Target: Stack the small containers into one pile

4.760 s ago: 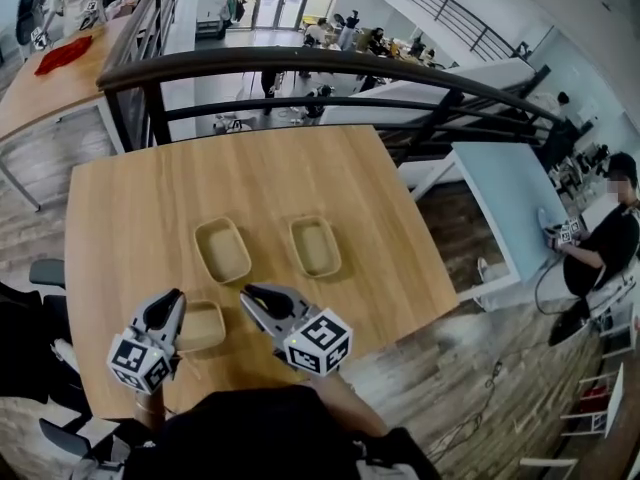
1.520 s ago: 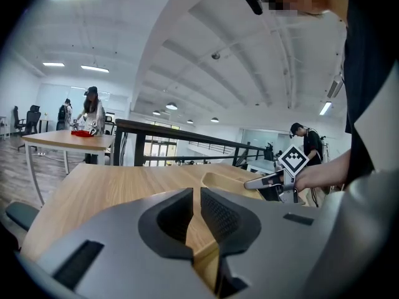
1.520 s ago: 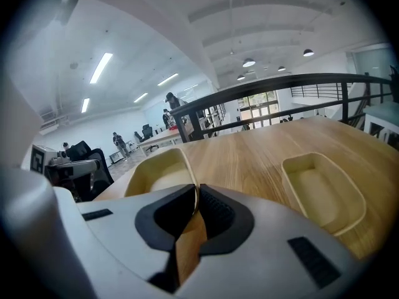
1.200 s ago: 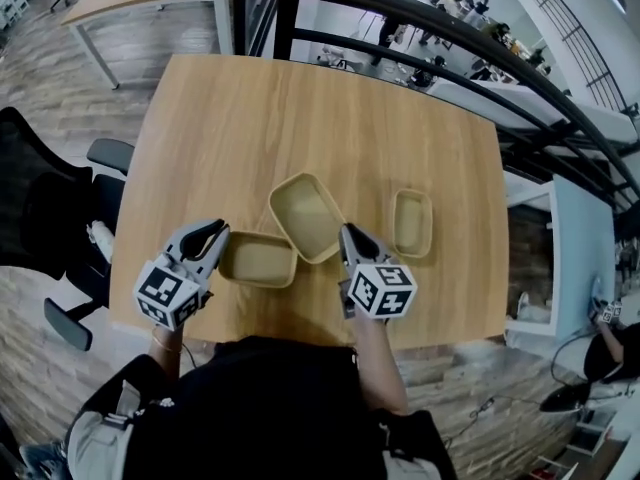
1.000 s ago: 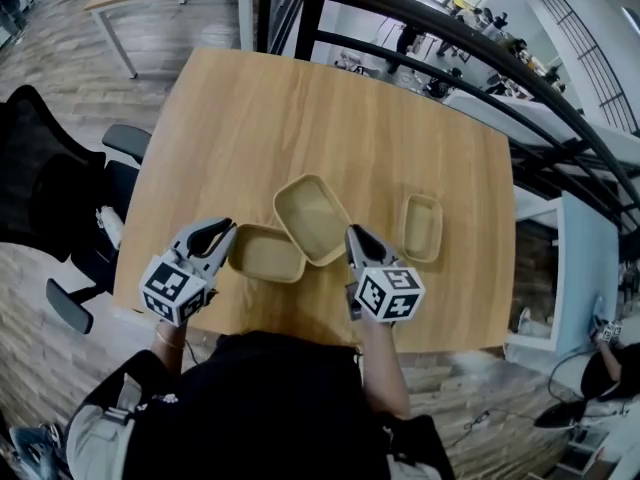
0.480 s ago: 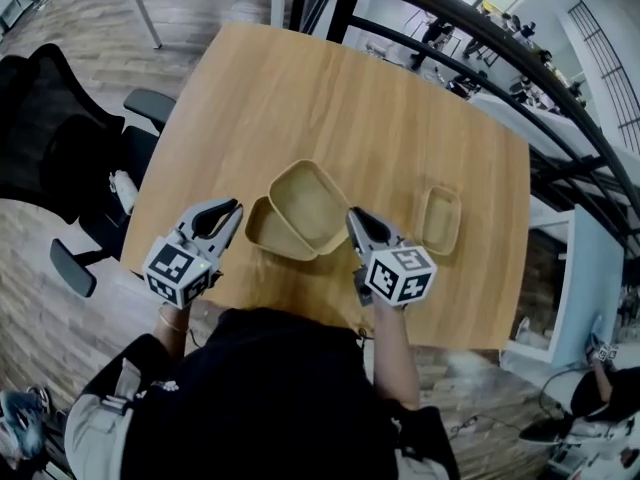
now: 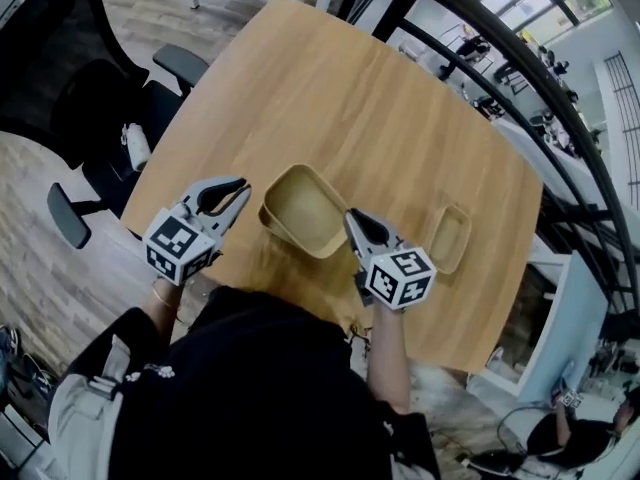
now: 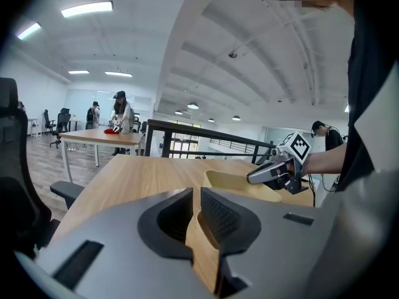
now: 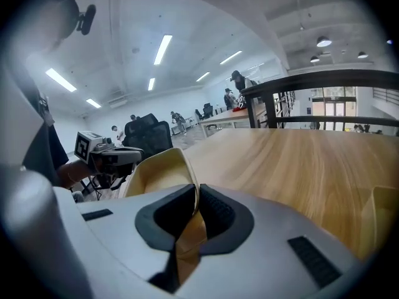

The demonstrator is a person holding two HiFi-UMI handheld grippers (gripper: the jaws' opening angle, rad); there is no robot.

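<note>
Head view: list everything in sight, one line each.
table: one, light wood, centre.
upper container: one, beige, tilted over the table's near side, in the right gripper.
lower container: one, beige, mostly hidden under the upper container.
third container: one, beige, alone at the table's right.
office chair: at least one, black, left of the table.
railing: one, black, beyond the table.
left gripper: one, grey, shut on a tan rim, apparently the lower container's.
right gripper: one, grey, shut on the upper container's wall.
</note>
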